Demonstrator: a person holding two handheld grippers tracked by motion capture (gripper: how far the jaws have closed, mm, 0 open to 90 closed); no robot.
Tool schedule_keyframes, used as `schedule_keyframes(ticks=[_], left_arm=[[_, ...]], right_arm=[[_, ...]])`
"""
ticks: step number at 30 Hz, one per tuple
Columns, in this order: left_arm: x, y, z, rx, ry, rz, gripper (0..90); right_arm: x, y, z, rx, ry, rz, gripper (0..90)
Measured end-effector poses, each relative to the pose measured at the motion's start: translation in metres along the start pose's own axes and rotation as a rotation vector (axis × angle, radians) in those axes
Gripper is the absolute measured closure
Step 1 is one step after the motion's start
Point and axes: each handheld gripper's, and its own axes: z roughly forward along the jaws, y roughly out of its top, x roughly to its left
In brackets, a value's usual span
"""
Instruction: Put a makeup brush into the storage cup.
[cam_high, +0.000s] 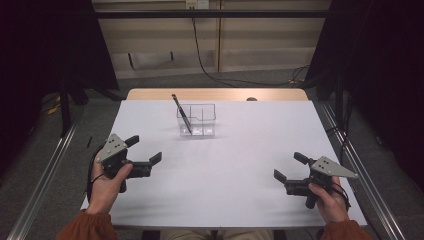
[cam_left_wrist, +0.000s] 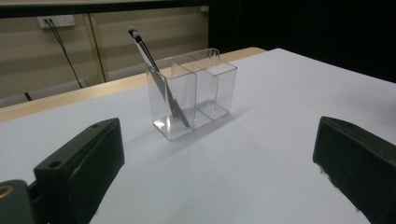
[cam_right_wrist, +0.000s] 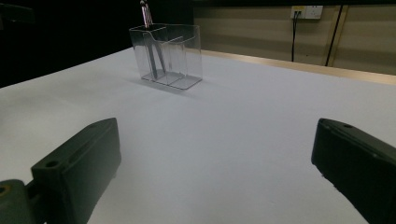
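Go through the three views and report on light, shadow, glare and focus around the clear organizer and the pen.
High view: even light on the white table, dark surroundings, clear organizer small but sharp. Left gripper view: organizer and pen crisp, with a bright glint at its base and a faint shadow on the table; the near jaws are soft. Right gripper view: dimmer, organizer against black, jaws blurred.

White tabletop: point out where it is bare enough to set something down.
The white tabletop is bare between the left gripper and right gripper. Far-centre is taken by the clear plastic divided holder with a dark pen.
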Motion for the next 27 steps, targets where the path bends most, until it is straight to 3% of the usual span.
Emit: schedule_keyframes(ticks=[5, 11, 22, 27], left_arm=[[0.001, -0.013, -0.007, 0.011, 0.017, -0.021, 2.1], [0.001, -0.021, -0.016, -0.011, 0.022, -0.058, 2.1], [-0.001, -0.032, -0.030, -0.018, 0.051, -0.036, 2.1], [-0.001, -0.040, -0.031, -0.018, 0.056, -0.052, 2.1]], right_arm=[[0.000, 0.000, 0.000, -0.002, -0.001, 0.002, 1.0], [0.000, 0.000, 0.000, -0.001, -0.003, 0.002, 1.0], [0.000, 0.000, -0.002, -0.004, -0.006, -0.002, 1.0], [0.000, 0.000, -0.003, -0.008, -0.007, -0.001, 0.9]])
